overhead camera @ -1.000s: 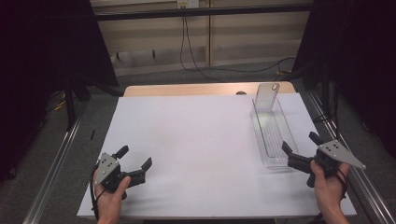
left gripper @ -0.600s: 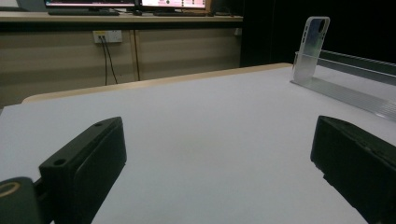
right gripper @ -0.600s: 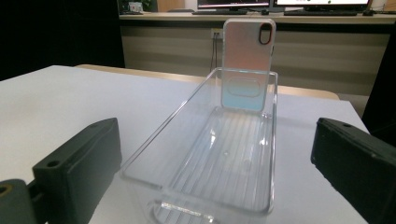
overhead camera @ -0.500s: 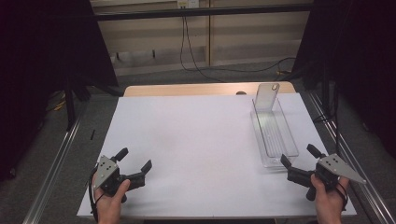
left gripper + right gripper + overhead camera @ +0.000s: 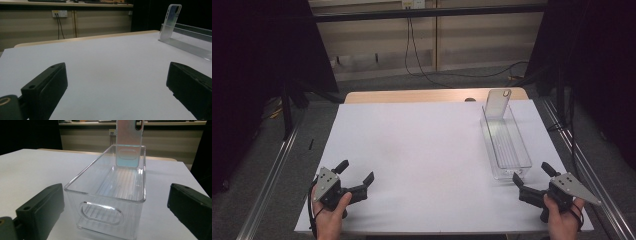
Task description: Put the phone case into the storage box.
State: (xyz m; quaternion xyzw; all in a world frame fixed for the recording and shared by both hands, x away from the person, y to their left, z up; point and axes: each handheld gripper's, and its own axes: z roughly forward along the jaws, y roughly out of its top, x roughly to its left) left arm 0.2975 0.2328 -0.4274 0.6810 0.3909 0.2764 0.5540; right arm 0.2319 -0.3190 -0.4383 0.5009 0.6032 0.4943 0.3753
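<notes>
- High view: your white table sheet [image 5: 422, 150] is evenly and softly lit; the surroundings to both sides fall to near black. Overall dim, slightly soft image.
- Your left gripper [image 5: 357, 176] casts only a faint shadow beneath its jaws.
- Left gripper view: near jaws blurred and dark; the sheet ahead reads flat grey-white.
- Right gripper view: the clear bin [image 5: 112, 195] just ahead of your right gripper [image 5: 115, 207] shows bright glints along rim and handle cutout; jaws out of focus.

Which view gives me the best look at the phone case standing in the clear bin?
The high view: the whole phone case shows, upright against the far end of the clear bin. The left gripper view shows it small and side-on; the right gripper view cuts off its top.
</notes>
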